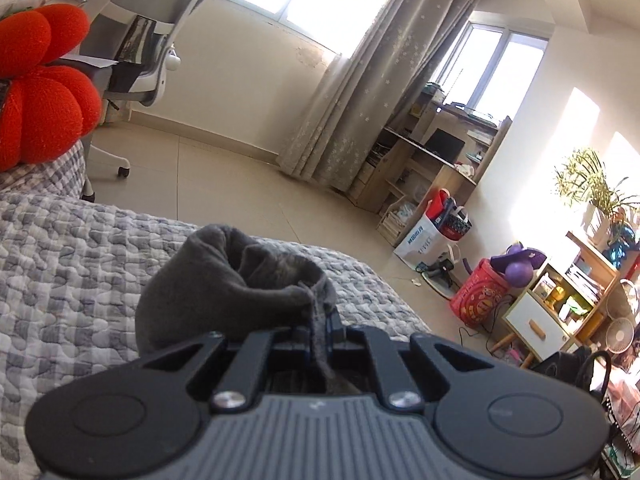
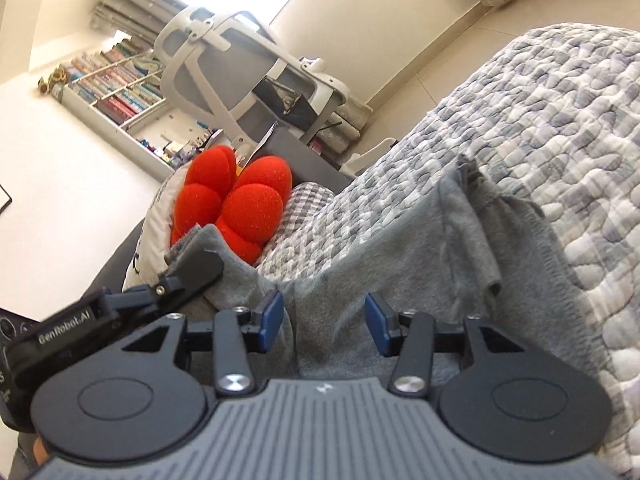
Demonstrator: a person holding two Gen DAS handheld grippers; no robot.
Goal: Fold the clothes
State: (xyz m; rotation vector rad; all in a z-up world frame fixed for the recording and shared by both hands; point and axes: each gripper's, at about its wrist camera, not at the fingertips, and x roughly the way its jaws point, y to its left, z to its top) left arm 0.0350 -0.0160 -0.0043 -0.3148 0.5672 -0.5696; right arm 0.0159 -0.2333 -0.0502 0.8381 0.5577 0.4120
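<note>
A grey garment [image 2: 460,264] lies on the quilted grey-and-white bed cover [image 2: 560,112]. My left gripper [image 1: 320,330] is shut on an edge of the grey garment [image 1: 224,280] and holds it lifted and bunched above the bed. It also shows in the right wrist view [image 2: 192,268], clamped on the cloth's raised corner. My right gripper [image 2: 324,322] is open, its blue pads [image 2: 272,320] on either side of the grey cloth, close over it.
A red flower-shaped cushion [image 2: 232,204] sits at the head of the bed, also in the left wrist view [image 1: 40,88]. A grey office chair [image 1: 152,32] stands on the tiled floor [image 1: 240,184]. A desk, shelves, bags and a plant line the far wall.
</note>
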